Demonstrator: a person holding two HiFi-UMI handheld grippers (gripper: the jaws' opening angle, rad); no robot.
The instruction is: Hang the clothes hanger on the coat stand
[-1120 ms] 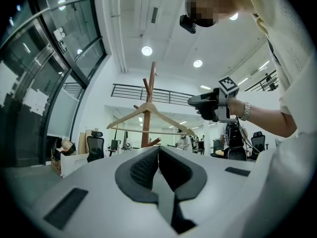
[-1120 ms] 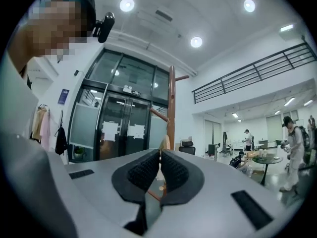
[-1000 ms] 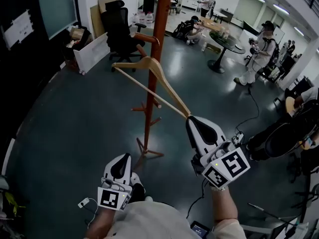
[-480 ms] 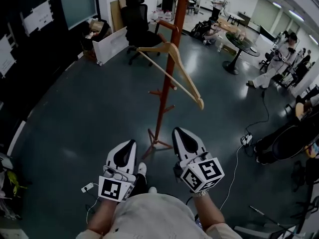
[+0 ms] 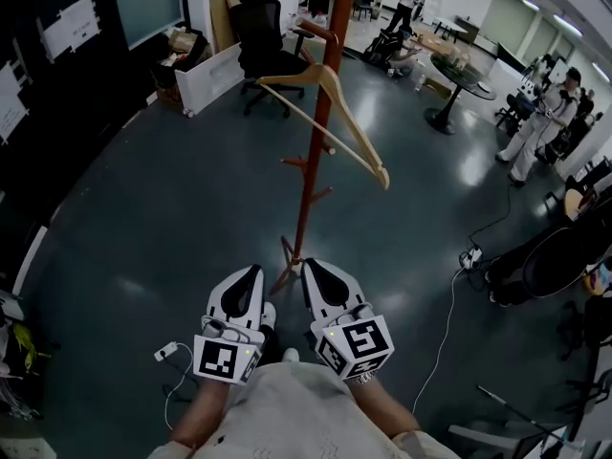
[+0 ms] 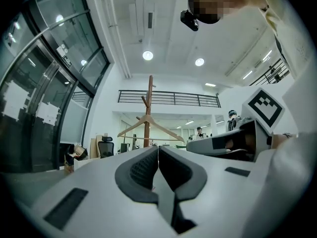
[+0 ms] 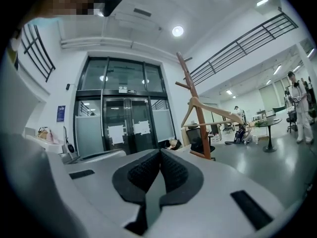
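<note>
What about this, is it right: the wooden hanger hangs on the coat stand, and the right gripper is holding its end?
Not quite. The wooden hanger does hang on the coat stand, but the right gripper is not holding its end: its jaws are shut on nothing, apart from the hanger. The right gripper view shows it.

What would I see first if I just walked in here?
The tall orange-brown coat stand rises from the middle of the dark floor, with a wooden hanger hanging on a peg near its top. Below it, close to the person, are the white left tool and right tool, both shut and empty.
</note>
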